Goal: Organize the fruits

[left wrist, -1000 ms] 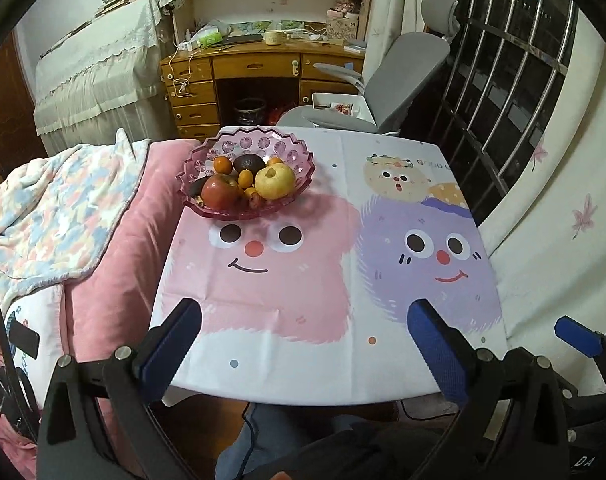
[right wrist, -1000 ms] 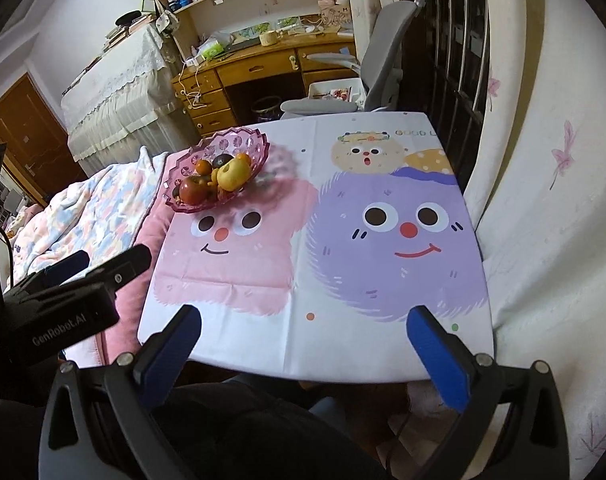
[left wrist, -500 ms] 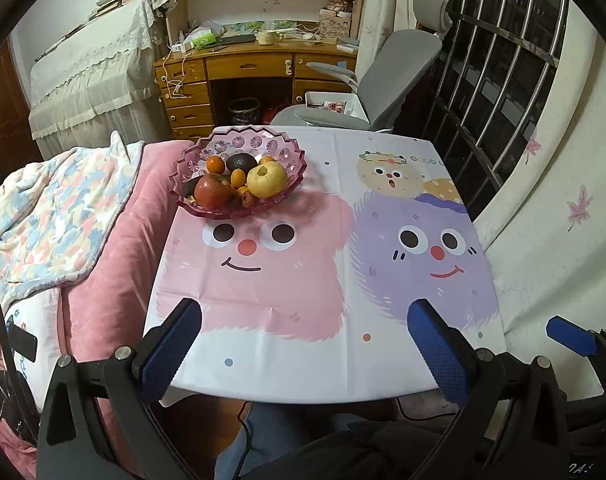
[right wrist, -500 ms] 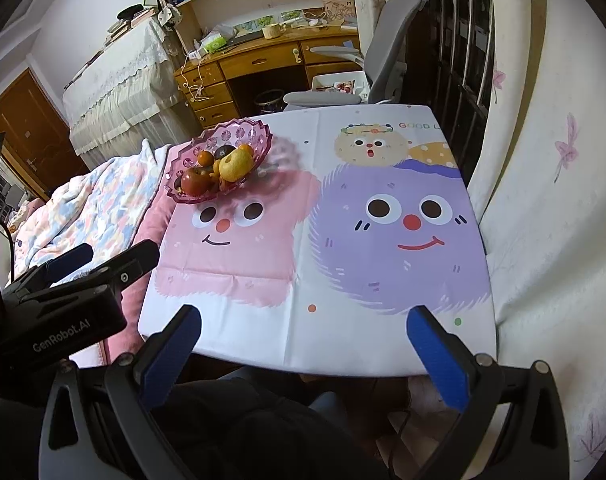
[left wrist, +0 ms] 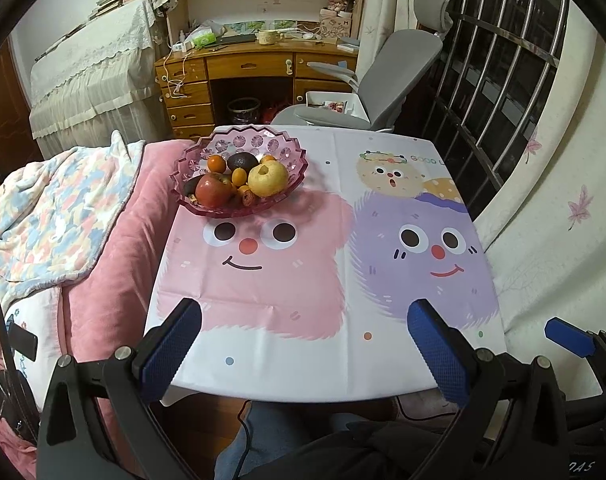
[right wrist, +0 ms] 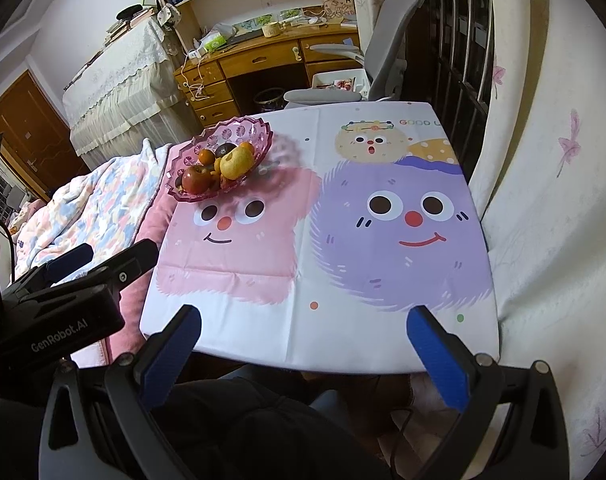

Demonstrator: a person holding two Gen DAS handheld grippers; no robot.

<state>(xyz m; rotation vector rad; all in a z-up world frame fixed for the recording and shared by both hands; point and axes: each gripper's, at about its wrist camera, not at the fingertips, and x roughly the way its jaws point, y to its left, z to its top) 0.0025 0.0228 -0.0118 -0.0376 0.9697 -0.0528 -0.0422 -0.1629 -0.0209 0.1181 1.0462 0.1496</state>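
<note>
A pink scalloped glass bowl (left wrist: 281,142) (right wrist: 259,128) stands at the table's far left corner. It holds a red apple (left wrist: 213,192) (right wrist: 194,179), a yellow apple (left wrist: 268,179) (right wrist: 236,164), a dark avocado (left wrist: 242,160), and small oranges (left wrist: 217,163). My left gripper (left wrist: 303,344) hovers open over the near edge of the table, nothing between its blue pads. My right gripper (right wrist: 303,348) is also open and empty at the near edge. The left gripper's body (right wrist: 63,300) shows at the left of the right wrist view.
The table carries a cloth (left wrist: 403,240) with pink and purple cartoon faces. A bed with a pink quilt (left wrist: 115,248) and patterned blanket (left wrist: 43,216) adjoins the left side. A grey chair (left wrist: 391,80) and wooden desk (left wrist: 247,68) stand behind. A curtain (left wrist: 543,200) hangs at the right.
Both grippers drifted back slightly and the views shifted a little; the bowl and fruit have not moved. Both stay open.
</note>
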